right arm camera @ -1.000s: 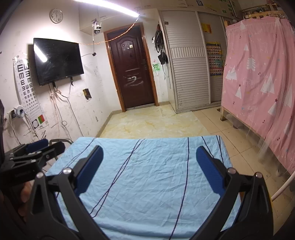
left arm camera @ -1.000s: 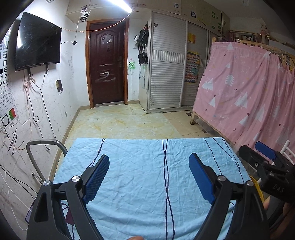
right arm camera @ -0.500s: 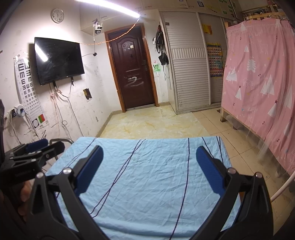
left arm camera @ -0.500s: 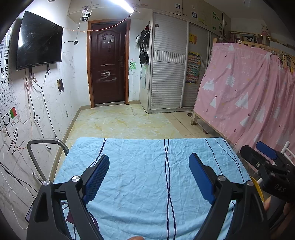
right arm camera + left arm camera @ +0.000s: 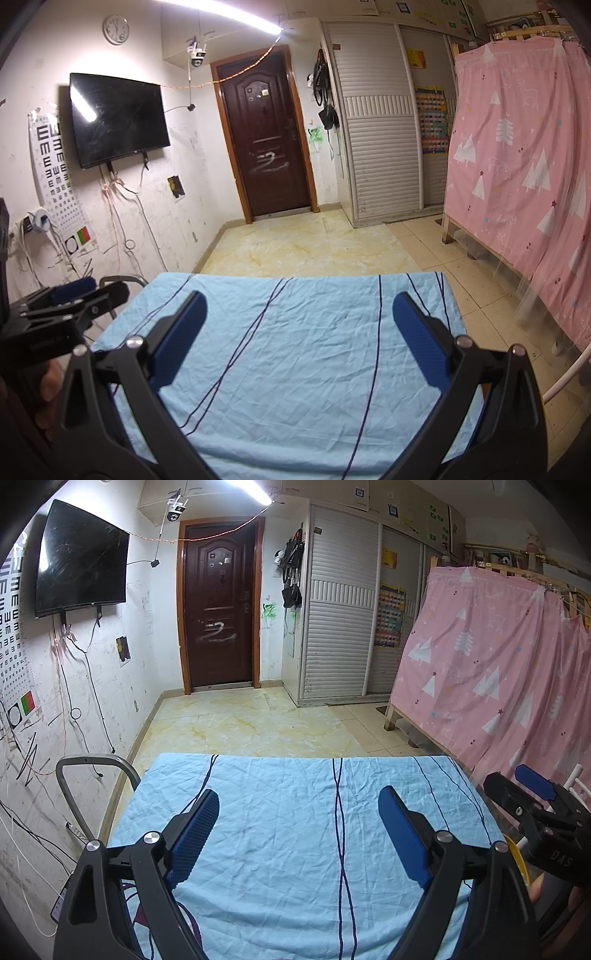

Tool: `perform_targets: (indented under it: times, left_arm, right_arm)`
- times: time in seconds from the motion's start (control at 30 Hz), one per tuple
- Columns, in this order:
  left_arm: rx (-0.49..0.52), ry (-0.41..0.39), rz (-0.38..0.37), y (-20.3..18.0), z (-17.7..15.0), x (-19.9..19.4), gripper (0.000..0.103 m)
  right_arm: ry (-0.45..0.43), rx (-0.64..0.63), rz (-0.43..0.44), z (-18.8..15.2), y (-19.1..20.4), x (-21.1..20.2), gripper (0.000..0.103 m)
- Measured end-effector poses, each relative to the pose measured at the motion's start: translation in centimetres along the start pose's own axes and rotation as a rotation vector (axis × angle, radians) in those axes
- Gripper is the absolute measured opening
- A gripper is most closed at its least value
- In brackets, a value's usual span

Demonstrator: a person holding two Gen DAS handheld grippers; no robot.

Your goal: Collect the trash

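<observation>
No trash shows in either view. A table covered with a light blue cloth (image 5: 295,834) with dark stripes lies in front of both grippers; it also shows in the right wrist view (image 5: 295,350). My left gripper (image 5: 298,812) is open and empty above the cloth. My right gripper (image 5: 295,314) is open and empty above the cloth. The right gripper shows at the right edge of the left wrist view (image 5: 532,805). The left gripper shows at the left edge of the right wrist view (image 5: 66,306).
A grey metal chair frame (image 5: 92,775) stands at the table's left, by a wall with loose cables. A pink curtain (image 5: 498,672) hangs over a wooden bed frame on the right. Tiled floor (image 5: 251,723) leads to a dark door (image 5: 219,602) and wardrobe (image 5: 340,627).
Both grippers stay open over the cloth. The left wrist view has turned slightly to the left; the right wrist view is almost unchanged.
</observation>
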State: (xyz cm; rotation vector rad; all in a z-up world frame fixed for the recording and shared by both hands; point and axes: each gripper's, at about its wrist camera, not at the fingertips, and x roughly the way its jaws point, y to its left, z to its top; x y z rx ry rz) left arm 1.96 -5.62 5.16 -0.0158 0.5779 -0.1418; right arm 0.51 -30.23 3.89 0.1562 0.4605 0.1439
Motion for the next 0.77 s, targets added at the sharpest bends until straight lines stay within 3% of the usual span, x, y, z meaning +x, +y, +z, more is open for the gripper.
perform_targets:
  times: [0.77]
  left_arm:
    - [-0.040, 0.014, 0.011, 1.6, -0.2, 0.9, 0.079]
  right_arm:
    - [0.023, -0.012, 0.000, -0.7, 0.6, 0.9, 0.097]
